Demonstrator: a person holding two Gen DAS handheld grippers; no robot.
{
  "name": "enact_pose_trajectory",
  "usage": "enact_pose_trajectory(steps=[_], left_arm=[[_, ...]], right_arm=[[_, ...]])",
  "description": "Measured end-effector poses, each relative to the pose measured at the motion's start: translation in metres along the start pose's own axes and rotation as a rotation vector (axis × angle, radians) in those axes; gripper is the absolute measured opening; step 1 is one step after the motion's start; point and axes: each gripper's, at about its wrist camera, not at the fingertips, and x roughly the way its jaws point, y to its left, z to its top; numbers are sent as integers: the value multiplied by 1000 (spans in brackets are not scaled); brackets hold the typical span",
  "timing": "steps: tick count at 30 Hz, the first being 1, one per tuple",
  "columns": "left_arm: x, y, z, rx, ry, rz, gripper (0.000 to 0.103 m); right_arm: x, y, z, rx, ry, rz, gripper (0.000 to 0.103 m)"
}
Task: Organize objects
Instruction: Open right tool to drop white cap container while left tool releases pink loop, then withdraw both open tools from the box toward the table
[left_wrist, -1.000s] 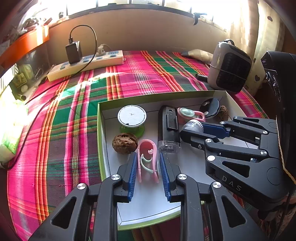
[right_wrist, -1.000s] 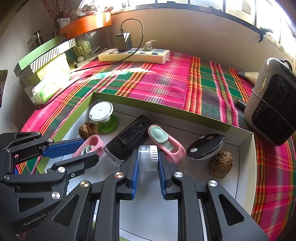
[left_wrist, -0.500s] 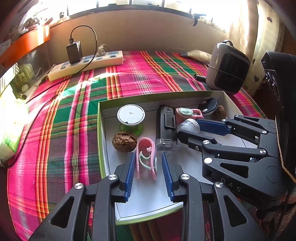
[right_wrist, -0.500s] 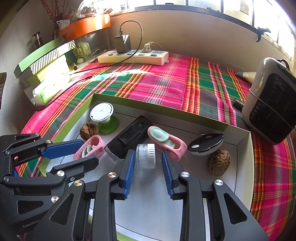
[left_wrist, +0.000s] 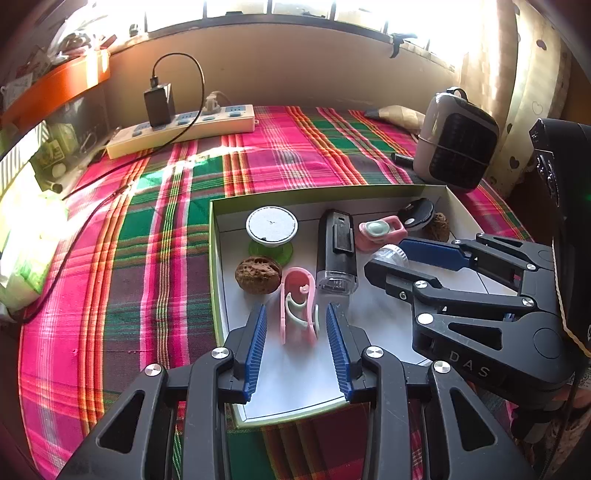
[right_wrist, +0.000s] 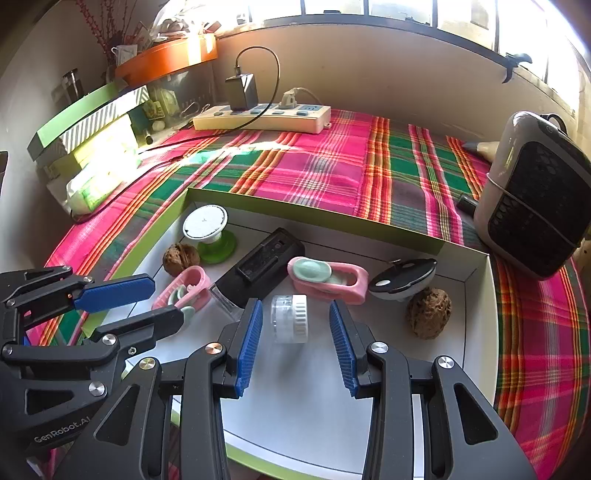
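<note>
A bright striped cloth (left_wrist: 258, 162) covers the table, and a shallow box (left_wrist: 218, 258) with green sides sits on it in the lower middle of the frame. A white power strip (right_wrist: 262, 118) lies at the back, and a small heater (right_wrist: 532, 199) stands at the far right.

Your left gripper (left_wrist: 297, 343) has its fingers spread wide. A pink clip (left_wrist: 297, 306) lies on the box floor between them, touching neither finger. Its long side runs away from you, toward the top of the frame.

Your right gripper (right_wrist: 295, 343) is spread wide too. A little clear jar (right_wrist: 290, 318) with a white lid lies on its side between the fingers, apart from both. Its lid end points to the right of the frame.

Just past the jar lie a black case (right_wrist: 264, 264), slanting toward the upper right, and a pink holder (right_wrist: 328, 275) lying left to right. One walnut (right_wrist: 428, 313) sits to the right, another walnut (right_wrist: 176, 258) to the left, beside a white-topped green stand (right_wrist: 208, 232). A black and white fob (right_wrist: 402, 278) rests near the right walnut.
</note>
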Motion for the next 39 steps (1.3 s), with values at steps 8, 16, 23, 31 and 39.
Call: enact_pose_trajectory(steps=[8,16,23,31,39], left_arm=[[-8,0,-5,-6,-10,5,32],[-17,-1,-8,-5,-24,11,32],[-26,0,-13,-12,-36,17,32],[-37,-2,-20,-13,-52,23,32],[-45,-3,-29,-15,-59,29,32]], right_arm=[[-5,2,-3,1,-9,-2,39],[-15,5,-6,7,-25,-6,40],[-26,8,-11,16,-42,-9,40],[-38,13,-19,28,-62,-9,40],[-48,17,-28,36,-73,-9,40]])
